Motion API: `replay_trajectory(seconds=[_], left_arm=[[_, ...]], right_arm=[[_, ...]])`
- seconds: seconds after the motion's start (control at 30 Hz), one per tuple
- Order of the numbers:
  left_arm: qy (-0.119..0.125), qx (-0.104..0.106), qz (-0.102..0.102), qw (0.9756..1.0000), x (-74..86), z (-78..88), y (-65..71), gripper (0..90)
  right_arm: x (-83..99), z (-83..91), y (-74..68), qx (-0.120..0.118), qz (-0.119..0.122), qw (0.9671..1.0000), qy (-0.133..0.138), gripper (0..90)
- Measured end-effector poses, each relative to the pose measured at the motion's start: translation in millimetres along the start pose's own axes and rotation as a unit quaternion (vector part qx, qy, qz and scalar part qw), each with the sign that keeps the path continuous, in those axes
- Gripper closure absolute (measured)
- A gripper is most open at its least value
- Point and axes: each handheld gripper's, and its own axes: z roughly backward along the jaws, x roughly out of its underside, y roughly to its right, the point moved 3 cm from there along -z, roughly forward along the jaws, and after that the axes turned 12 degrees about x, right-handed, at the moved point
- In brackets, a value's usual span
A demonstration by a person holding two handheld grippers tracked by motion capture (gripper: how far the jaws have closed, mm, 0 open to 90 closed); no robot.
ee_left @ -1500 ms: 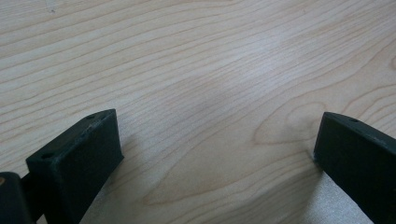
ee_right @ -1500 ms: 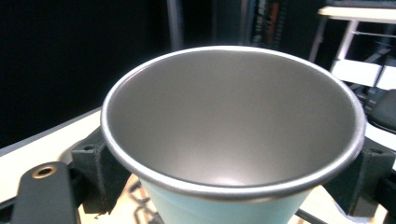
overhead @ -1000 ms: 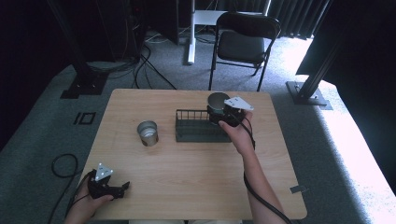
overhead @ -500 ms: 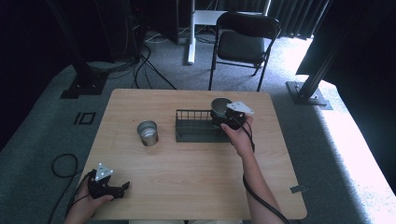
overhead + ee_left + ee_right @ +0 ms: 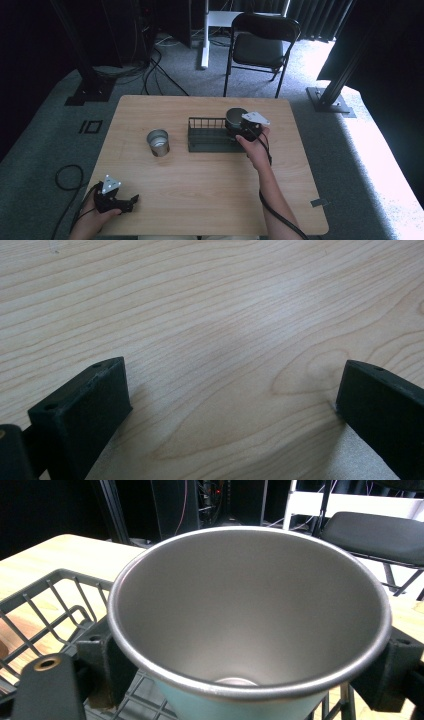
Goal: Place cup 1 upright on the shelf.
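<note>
Two grippers and four objects are shown, described from largest to smallest. Everything on the wooden table (image 5: 200, 200) is carried by its bare, grained top. A dark wire rack (image 5: 210, 135) is seen at the far middle of the table, its thin bars open at the sides. A metal cup (image 5: 245, 620) is held upright at the right end of the rack, just above or within it; whether its base rests on the rack floor cannot be told. The cup's wall is gripped from outside, below the rolled rim, by the right gripper (image 5: 245, 131), with one jaw pressed against each side. The cup is judged to be light, stiff and thin-walled, with a smooth, slippery taper, so a hold just under the rim, where the flare resists slipping, is judged soundest; denting is unlikely under moderate pressure. A second metal cup (image 5: 158, 142) is seen standing upright on the table, left of the rack and apart from it. The left gripper (image 5: 112, 200) is rested near the table's near left corner, its jaws spread wide with nothing between them but bare wood.
</note>
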Motion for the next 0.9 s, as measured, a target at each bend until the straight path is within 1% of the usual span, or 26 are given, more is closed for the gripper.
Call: replay_trajectory(seconds=[0.2,0.33,0.4,0.43,0.5,0.63,0.8,0.9], left_arm=[[0.0,0.0,0.0,1.0,0.0,0.0,0.0,1.5],[0.0,0.0,0.0,1.0,0.0,0.0,0.0,1.5],[0.0,0.0,0.0,1.0,0.0,0.0,0.0,1.5],[0.0,0.0,0.0,1.0,0.0,0.0,0.0,1.5],[0.0,0.0,0.0,1.0,0.0,0.0,0.0,1.5],[0.0,0.0,0.0,1.0,0.0,0.0,0.0,1.5],[0.0,0.0,0.0,1.0,0.0,0.0,0.0,1.5],[0.0,0.0,0.0,1.0,0.0,0.0,0.0,1.5]], right_arm=[[0.3,0.8,-0.2,0.0,0.003,1.0,-0.001,13.3],[0.5,1.9,-0.7,-0.011,-0.008,0.9999,0.005,10.8],[0.6,3.7,0.0,-0.002,0.003,1.0,0.007,10.9],[0.3,4.9,-0.4,-0.006,0.007,0.9999,0.005,11.0],[0.0,7.6,-0.5,-0.006,0.015,0.9999,0.001,10.9],[1.1,11.9,1.7,-0.012,0.014,0.9998,-0.005,10.9],[4.5,16.3,5.7,-0.011,0.013,0.9998,-0.007,10.9],[6.4,19.0,7.7,-0.01,0.019,0.9998,-0.005,10.9]])
